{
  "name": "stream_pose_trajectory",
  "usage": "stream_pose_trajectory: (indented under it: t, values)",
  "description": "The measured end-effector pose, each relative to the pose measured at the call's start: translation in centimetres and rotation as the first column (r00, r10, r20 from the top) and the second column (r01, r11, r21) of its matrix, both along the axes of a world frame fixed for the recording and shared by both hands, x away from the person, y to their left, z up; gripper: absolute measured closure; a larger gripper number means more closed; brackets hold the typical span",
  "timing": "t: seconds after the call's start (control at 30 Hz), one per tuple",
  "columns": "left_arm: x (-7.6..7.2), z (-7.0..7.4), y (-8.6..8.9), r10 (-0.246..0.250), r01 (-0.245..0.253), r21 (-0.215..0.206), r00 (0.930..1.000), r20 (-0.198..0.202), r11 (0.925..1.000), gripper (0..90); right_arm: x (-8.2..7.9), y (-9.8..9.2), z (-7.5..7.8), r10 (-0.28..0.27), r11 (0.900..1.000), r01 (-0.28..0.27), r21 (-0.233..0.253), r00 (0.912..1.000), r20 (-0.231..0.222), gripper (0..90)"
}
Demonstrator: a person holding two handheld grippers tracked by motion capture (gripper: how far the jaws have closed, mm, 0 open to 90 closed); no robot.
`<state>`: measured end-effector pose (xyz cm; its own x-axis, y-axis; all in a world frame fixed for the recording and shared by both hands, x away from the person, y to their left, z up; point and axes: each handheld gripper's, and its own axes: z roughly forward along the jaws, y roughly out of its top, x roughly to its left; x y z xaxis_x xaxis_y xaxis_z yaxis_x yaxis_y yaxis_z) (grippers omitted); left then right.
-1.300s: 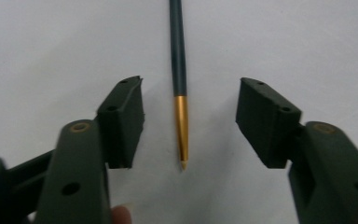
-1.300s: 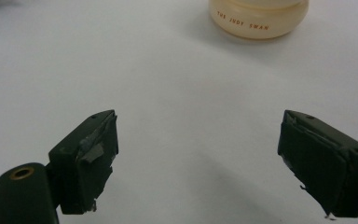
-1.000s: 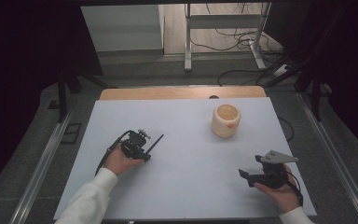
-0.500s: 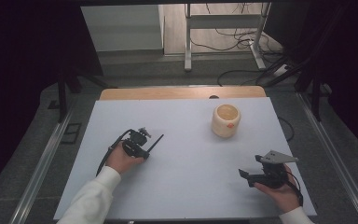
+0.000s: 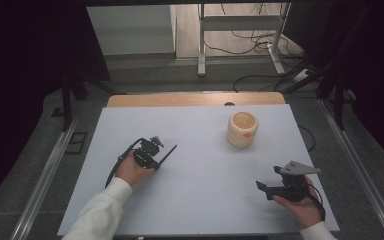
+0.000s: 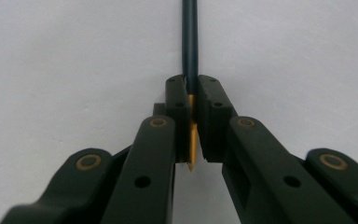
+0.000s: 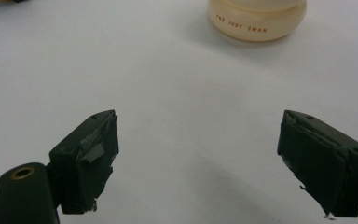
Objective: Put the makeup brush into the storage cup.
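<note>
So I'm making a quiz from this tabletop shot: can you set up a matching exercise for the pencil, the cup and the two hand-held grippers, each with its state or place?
Things:
1. pencil
2. cream cup
3. left hand-held gripper
4. right hand-held gripper

States or places:
A. jaws wide apart, holding nothing
B. stands upright at the far right of the table
C. clamped between two jaws, sharpened tip pointing back
D. shut on a thin shaft

Pairs: 1-C, 2-B, 3-D, 4-A

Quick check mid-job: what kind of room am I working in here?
Likely a lab or recording workspace, not a home: a white table between dark curtains, loose cables on the floor behind it, and a metal stand. On the table, just a cream cup and a pencil.
</note>
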<state>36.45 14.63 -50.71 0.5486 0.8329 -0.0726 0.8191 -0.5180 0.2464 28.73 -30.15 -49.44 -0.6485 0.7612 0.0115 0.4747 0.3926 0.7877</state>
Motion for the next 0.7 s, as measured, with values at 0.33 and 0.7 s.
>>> stream_pose_trajectory:
  t: [0.33, 0.7]
  values:
    - [0.0, 0.2, 0.1, -0.011, 0.011, 0.017, 0.9995, 0.028, 0.9998, 84.4, -0.1, 0.0, 0.1, -0.002, 1.000, 0.001, 0.010, 1.0000, 0.005, 13.4]
    - [-0.4, 1.8, 1.0, -0.022, 0.023, -0.021, 0.9987, 0.047, 0.9995, 84.3, -0.1, 0.0, 0.1, -0.003, 1.000, 0.003, 0.010, 1.0000, 0.006, 13.6]
